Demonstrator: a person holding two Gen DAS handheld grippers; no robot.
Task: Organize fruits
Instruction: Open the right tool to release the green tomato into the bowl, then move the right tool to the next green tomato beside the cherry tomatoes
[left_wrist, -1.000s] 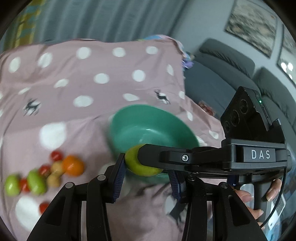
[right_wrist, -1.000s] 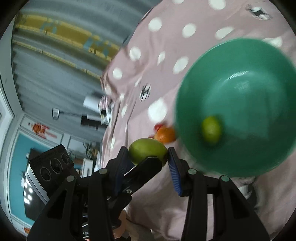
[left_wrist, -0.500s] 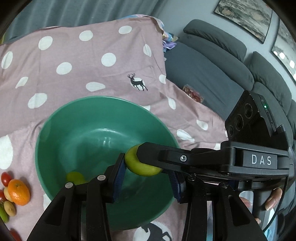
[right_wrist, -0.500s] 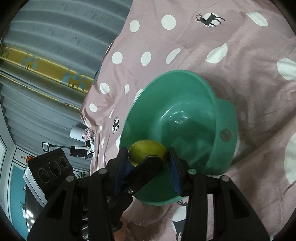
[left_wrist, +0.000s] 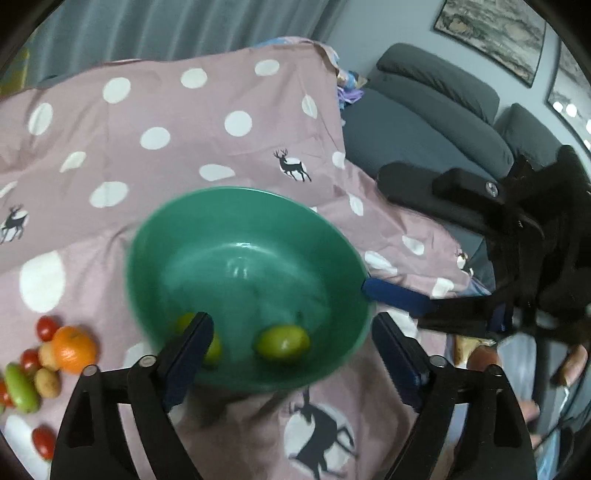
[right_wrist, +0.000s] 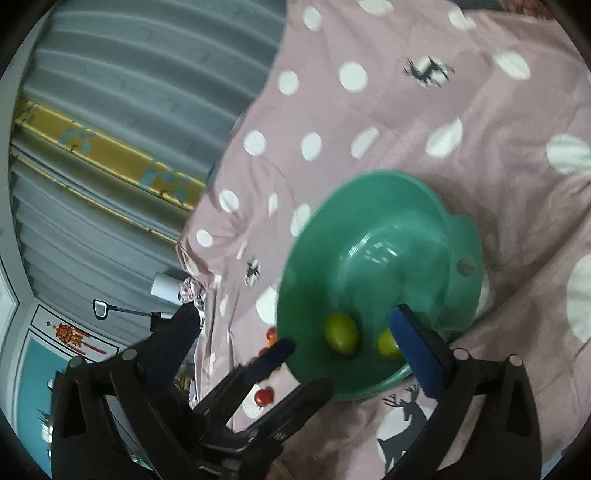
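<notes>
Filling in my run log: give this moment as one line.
left gripper: opening, empty | right gripper: opening, empty | green bowl: two green fruits inside | orange: on cloth

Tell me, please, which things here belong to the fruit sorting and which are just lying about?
Part of the job: green bowl, two green fruits inside it, orange, cherry tomatoes, the pile's other fruits.

Just lying about: sofa, curtain, pictures.

Your left wrist view looks steeply down, close over the green bowl (left_wrist: 247, 280) on the dotted cloth (left_wrist: 177, 122), facing the grey sofa (left_wrist: 424, 122). Your right wrist view looks down from the opposite side, rolled, facing the curtain (right_wrist: 122, 92). Both views share bowl and cloth.
</notes>
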